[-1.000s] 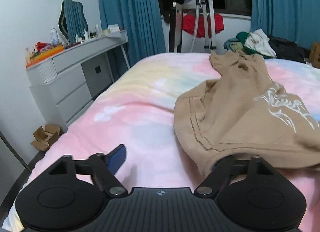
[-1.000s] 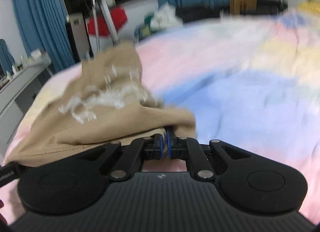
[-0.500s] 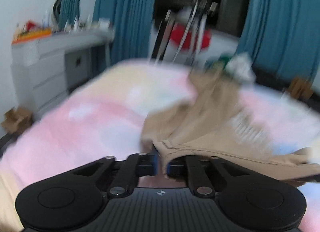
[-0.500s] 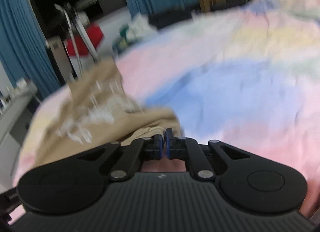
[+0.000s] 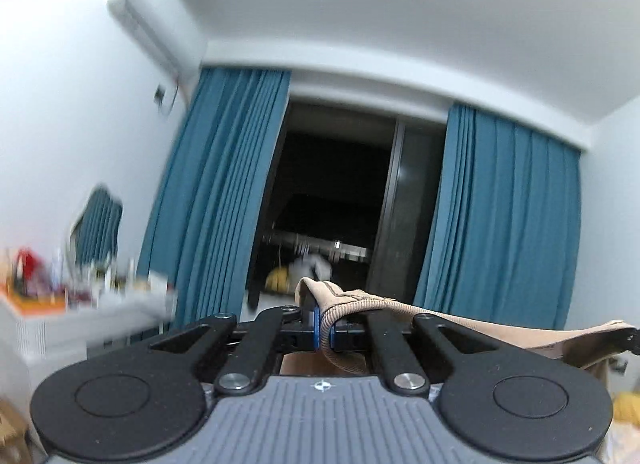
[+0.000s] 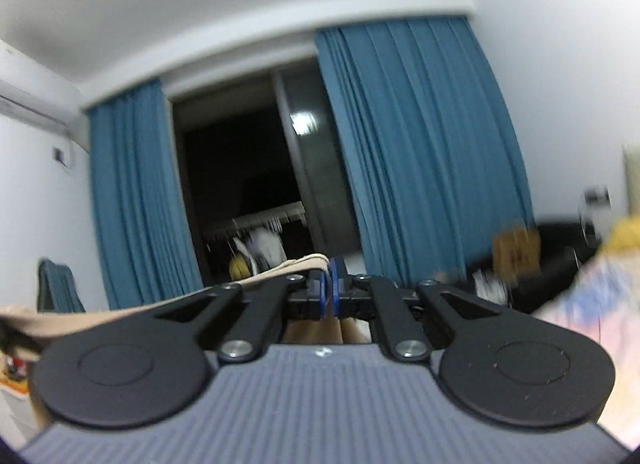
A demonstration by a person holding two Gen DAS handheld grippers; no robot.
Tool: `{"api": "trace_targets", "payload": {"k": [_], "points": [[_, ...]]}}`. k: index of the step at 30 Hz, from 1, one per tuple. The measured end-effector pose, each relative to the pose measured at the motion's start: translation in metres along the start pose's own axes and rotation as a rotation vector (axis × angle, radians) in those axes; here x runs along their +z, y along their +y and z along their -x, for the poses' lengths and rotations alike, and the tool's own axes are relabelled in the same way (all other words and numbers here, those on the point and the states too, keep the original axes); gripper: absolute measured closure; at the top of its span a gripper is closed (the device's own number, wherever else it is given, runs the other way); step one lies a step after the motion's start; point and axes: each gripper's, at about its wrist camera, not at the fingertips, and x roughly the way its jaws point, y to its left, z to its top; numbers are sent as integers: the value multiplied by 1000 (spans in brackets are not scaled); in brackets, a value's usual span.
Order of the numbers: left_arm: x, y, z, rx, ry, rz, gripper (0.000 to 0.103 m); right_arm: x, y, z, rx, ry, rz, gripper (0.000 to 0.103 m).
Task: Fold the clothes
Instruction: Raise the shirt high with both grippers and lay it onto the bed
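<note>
Landmark: the dark window (image 5: 336, 192) between two blue curtains, both cameras tilted up toward it.
Dresser (image 5: 60, 320): stood left of the window, blurred, with small items on top.
Left gripper (image 5: 325, 324): fingers were pressed together on a ribbed hem of the tan garment (image 5: 460, 318), below the window.
Tan garment: stretched from the left gripper toward the right, under the right curtain (image 5: 496, 216).
Right gripper (image 6: 329, 291): fingers were clamped on the other edge of the garment, below the window.
Bed cover (image 6: 600, 296): pastel, blurred, right of the window.
</note>
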Motion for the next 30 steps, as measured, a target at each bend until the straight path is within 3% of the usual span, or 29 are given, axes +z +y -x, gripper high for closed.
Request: {"api": "trace_targets", "payload": {"k": [3, 6, 9, 12, 16, 20, 26, 30], "points": [[59, -6, 24, -8, -60, -10, 97, 54, 19, 30, 15, -105, 72, 97], [98, -14, 48, -21, -94, -29, 97, 96, 28, 57, 27, -174, 110, 97], [117, -22, 65, -45, -89, -35, 96, 125, 28, 77, 36, -198, 111, 97], [113, -30, 69, -61, -68, -49, 96, 131, 23, 83, 35, -187, 114, 97], [86, -34, 53, -72, -2, -49, 96, 116, 17, 72, 22, -142, 122, 97], [40, -32, 5, -47, 62, -75, 96, 79, 15, 33, -3, -67, 147, 97], [-46, -19, -118, 3, 145, -62, 96, 7, 13, -80, -28, 54, 160, 97], [-123, -7, -231, 41, 193, -71, 95, -57, 10, -170, -56, 123, 176, 97]]}}
